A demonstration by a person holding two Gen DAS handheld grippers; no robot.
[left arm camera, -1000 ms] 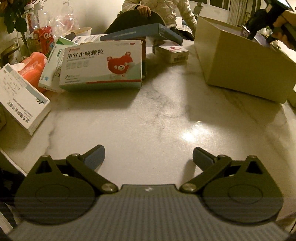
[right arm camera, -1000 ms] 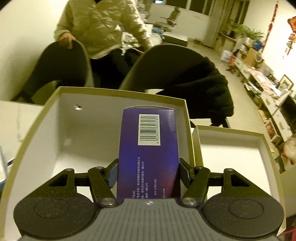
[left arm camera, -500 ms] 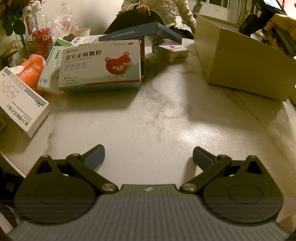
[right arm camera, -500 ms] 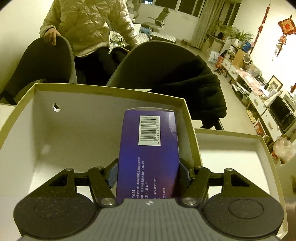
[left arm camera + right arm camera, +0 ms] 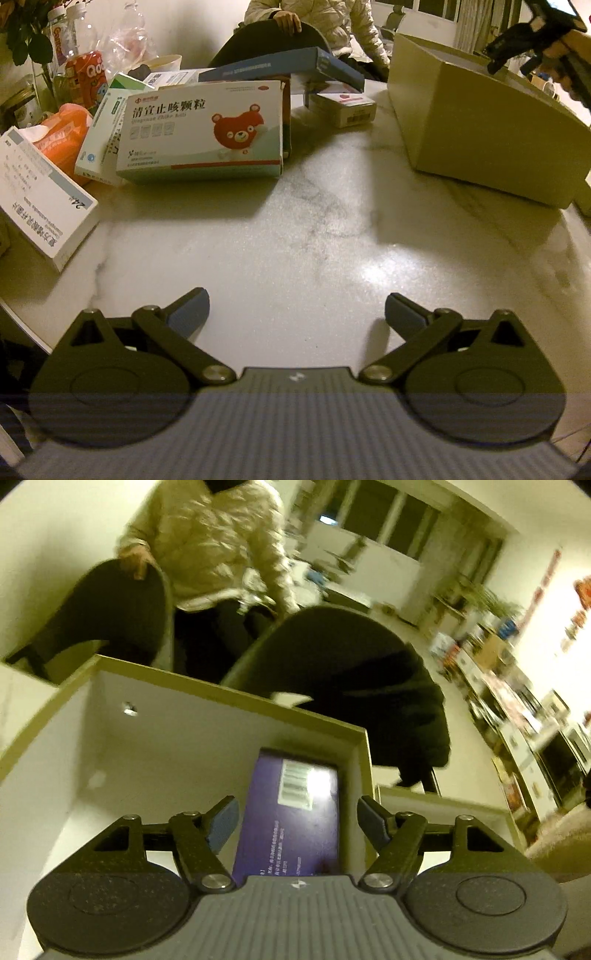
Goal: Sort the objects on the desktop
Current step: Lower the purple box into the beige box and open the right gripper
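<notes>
Both hand-held grippers point(image 5: 297, 314) point(image 5: 295, 821) angled downward.

Purple box point(image 5: 291, 819) (white barcode), white-lined olive carton point(image 5: 177, 738), grey-veined white marble table point(image 5: 295, 229)

An open-jawed left gripper point(image 5: 297, 314) hovers above a marble table point(image 5: 314, 229). Medicine boxes point(image 5: 203, 129) crowd the far left. A cardboard box point(image 5: 487, 133) sits far right.
</notes>
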